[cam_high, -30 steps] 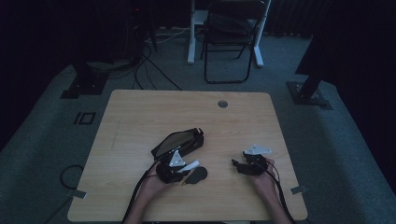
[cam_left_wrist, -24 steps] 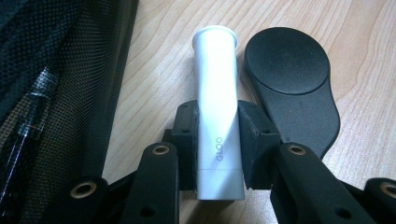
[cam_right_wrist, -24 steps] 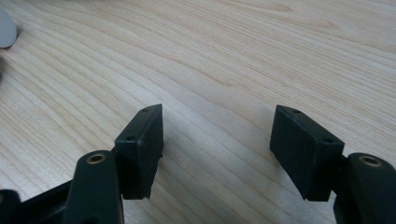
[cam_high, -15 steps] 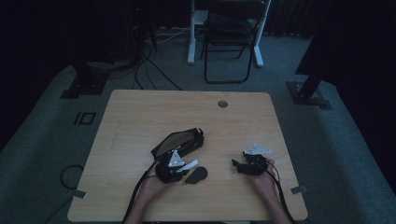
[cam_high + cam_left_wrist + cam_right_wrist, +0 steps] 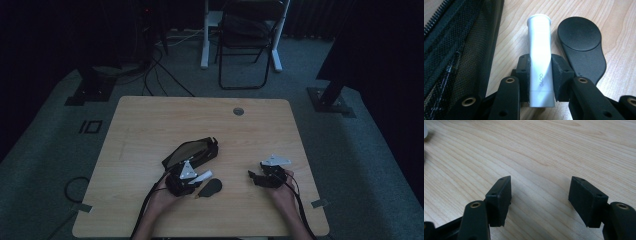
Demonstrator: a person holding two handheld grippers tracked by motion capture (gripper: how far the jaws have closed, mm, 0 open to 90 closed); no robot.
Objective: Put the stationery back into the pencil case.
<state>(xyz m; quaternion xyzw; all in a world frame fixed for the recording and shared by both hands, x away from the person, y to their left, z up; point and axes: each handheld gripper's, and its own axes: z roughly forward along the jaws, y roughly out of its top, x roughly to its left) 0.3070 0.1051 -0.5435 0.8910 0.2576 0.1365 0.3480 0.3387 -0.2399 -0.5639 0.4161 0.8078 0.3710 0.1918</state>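
Dim high view: wooden table (image 5: 150, 120), person's 2 forearms in from the bottom edge.

Left side – a black mesh pouch (image 5: 192, 151) lies flat near table centre, zipper edge visible in the left gripper view (image 5: 456, 45). Just in front of it sits the left gripper (image 5: 199, 178), held by the left hand (image 5: 162, 197). Its jaws are clamped onto a white tube (image 5: 540, 60), gripping it low on the body near the flat end; the flared end points away from the camera. The tube carries grey lettering that looks like "GLOO" – partly hidden by the jaw, so not certain. In the high view the tube (image 5: 202, 177) shows as a pale stub angled toward the right. It is just above or resting on the wood; cannot tell which.

Just right of the tube: a flat black paddle-shaped piece (image 5: 584, 47), round end away from the gripper, lying on the table (image 5: 210, 188), close beside the tube.

Right side – the right gripper (image 5: 252, 176), well apart from the left one, held by the right hand (image 5: 282, 192). Its jaws (image 5: 540, 197) are spread wide with nothing between them, low over bare wood.
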